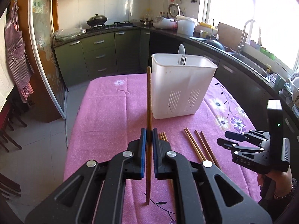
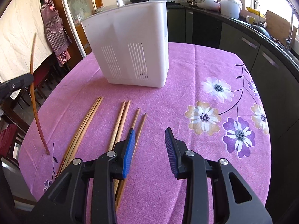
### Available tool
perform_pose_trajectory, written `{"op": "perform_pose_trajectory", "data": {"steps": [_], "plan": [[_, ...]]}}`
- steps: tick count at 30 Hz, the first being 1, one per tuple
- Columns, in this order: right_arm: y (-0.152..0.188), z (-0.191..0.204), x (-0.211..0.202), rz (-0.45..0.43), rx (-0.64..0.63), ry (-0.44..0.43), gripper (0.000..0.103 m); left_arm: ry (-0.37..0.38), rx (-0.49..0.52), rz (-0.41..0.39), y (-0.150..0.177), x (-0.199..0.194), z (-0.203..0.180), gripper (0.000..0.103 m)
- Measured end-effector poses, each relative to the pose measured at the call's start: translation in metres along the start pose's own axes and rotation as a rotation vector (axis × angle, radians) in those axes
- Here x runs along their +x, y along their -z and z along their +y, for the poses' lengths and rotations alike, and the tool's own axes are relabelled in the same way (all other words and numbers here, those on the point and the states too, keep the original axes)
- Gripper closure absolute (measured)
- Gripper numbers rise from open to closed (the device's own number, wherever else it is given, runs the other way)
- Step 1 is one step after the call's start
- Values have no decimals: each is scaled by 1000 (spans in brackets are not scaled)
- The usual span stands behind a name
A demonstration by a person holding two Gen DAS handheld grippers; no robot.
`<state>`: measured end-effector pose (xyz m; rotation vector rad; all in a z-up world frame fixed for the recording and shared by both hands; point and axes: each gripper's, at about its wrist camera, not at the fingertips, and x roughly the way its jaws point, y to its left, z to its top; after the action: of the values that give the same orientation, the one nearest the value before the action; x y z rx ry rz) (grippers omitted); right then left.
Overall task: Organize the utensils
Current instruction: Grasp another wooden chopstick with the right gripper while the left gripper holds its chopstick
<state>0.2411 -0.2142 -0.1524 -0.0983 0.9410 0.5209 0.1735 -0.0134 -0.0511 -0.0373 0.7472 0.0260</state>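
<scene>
My left gripper (image 1: 149,133) is shut on a single brown chopstick (image 1: 149,100), held upright with its lower tip near the pink tablecloth. The same chopstick (image 2: 33,93) shows at the left of the right wrist view, clamped in the left gripper (image 2: 18,83). A white slotted utensil holder (image 1: 180,85) stands behind it with a fork and a spoon (image 1: 181,53) inside. Several more chopsticks (image 2: 119,123) lie on the cloth in front of the holder (image 2: 130,48). My right gripper (image 2: 149,140) hovers open just above them, nothing between its blue pads.
The table with the pink flowered cloth (image 2: 214,97) fills the foreground. Dark kitchen cabinets and a counter with a sink (image 1: 248,59) curve around behind and to the right. Chairs (image 2: 11,112) stand at the table's left edge.
</scene>
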Motion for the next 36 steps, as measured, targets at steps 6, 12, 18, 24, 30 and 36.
{"op": "perform_pose_trajectory", "data": {"steps": [6,12,18,24,30,36], "plan": [[3,11,12,42,-36,15,70,7,15,-43,1,-16,2,97],[9,15,24,90,-57,47,71,18,27,-47,3,-18,2,96],[11,13,26,88,-51,72,71,28,31,-48,4,-19,4,96],[8,29,34,106,-93,75,79,32,36,-52,5,-19,3,96],[0,29,40,105,-90,51,95,33,39,-53,6,-21,3,96],[-6,23,11,14,-51,38,97,27,42,-54,7,-23,4,96]]}}
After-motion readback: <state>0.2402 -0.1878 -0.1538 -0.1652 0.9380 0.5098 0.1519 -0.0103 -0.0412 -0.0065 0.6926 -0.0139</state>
